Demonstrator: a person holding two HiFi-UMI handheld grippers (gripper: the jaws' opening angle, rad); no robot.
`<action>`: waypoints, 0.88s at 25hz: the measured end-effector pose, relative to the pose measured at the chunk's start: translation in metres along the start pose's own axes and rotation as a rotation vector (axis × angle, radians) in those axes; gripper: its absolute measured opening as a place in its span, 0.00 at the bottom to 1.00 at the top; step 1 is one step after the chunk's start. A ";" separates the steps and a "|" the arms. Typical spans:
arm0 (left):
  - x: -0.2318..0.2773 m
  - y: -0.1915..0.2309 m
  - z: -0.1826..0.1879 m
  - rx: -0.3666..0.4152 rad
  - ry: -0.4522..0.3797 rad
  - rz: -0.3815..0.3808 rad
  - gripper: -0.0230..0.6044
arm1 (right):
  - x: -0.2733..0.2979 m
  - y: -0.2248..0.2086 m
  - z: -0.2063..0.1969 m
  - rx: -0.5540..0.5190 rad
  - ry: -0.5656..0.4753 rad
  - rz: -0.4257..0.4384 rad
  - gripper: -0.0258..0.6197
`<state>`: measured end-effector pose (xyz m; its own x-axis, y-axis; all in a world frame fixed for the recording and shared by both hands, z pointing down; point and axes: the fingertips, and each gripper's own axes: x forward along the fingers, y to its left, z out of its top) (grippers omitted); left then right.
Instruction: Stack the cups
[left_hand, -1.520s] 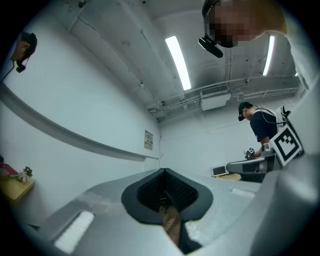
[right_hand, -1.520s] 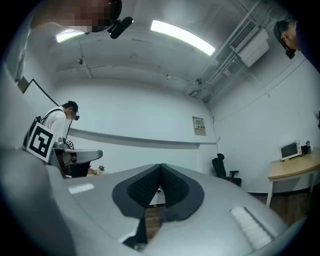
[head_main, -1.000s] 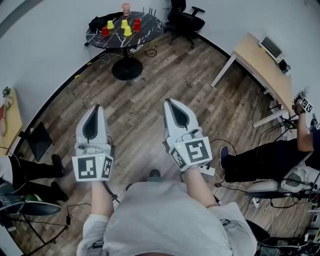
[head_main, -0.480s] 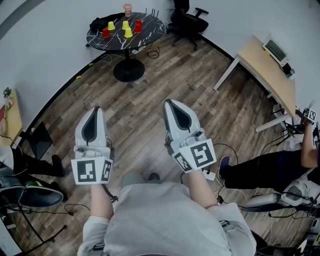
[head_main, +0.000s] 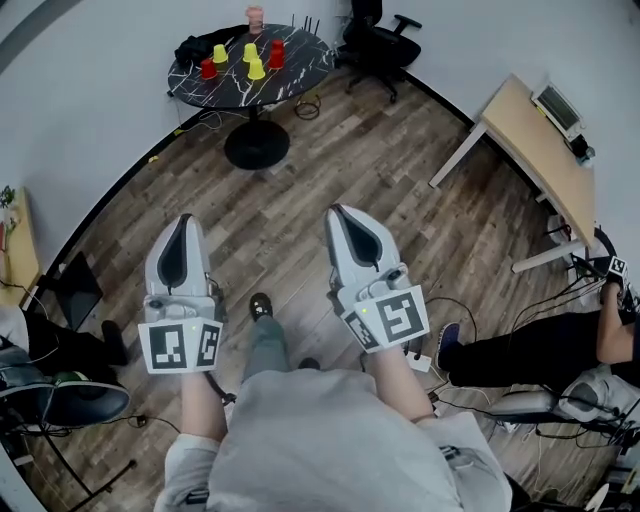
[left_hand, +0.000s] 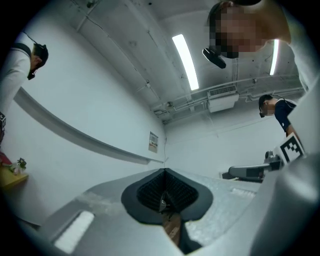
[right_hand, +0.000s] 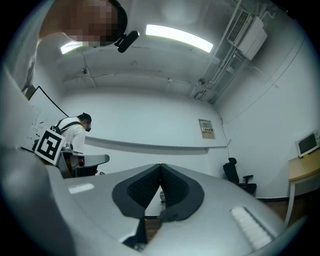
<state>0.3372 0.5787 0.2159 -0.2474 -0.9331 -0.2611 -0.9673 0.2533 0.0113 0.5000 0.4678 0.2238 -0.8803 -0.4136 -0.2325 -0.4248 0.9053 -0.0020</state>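
Far ahead stands a round black marbled table (head_main: 235, 85) with small cups on it: yellow cups (head_main: 256, 67) and red cups (head_main: 276, 49), standing apart from one another. My left gripper (head_main: 183, 218) and right gripper (head_main: 335, 210) are held side by side over the wooden floor, well short of the table and pointing toward it. Both are shut with nothing between their jaws. In the left gripper view the left gripper (left_hand: 164, 171) has its dark pads together, and the right gripper (right_hand: 160, 165) looks the same in the right gripper view.
A pink container (head_main: 254, 17) stands at the table's far edge. A black office chair (head_main: 375, 30) is to the table's right, a wooden desk (head_main: 535, 135) at the right wall. People sit at the right (head_main: 520, 335) and left (head_main: 50, 350). Cables lie on the floor.
The table and floor have slid slightly in the head view as I walk toward the table; a foot has stepped forward below the grippers. Both grippers stay shut and side by side.
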 end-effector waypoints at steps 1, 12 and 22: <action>0.012 0.005 -0.003 0.014 0.003 -0.007 0.05 | 0.011 -0.005 -0.002 0.000 -0.002 -0.008 0.04; 0.138 0.095 -0.011 0.060 -0.002 -0.070 0.05 | 0.159 -0.061 -0.021 0.033 0.016 -0.170 0.04; 0.219 0.174 -0.030 0.048 -0.011 -0.104 0.05 | 0.263 -0.065 -0.044 0.022 0.010 -0.178 0.04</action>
<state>0.1132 0.4107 0.1893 -0.1446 -0.9522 -0.2693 -0.9839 0.1672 -0.0627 0.2867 0.2959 0.2057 -0.7938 -0.5683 -0.2166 -0.5694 0.8196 -0.0638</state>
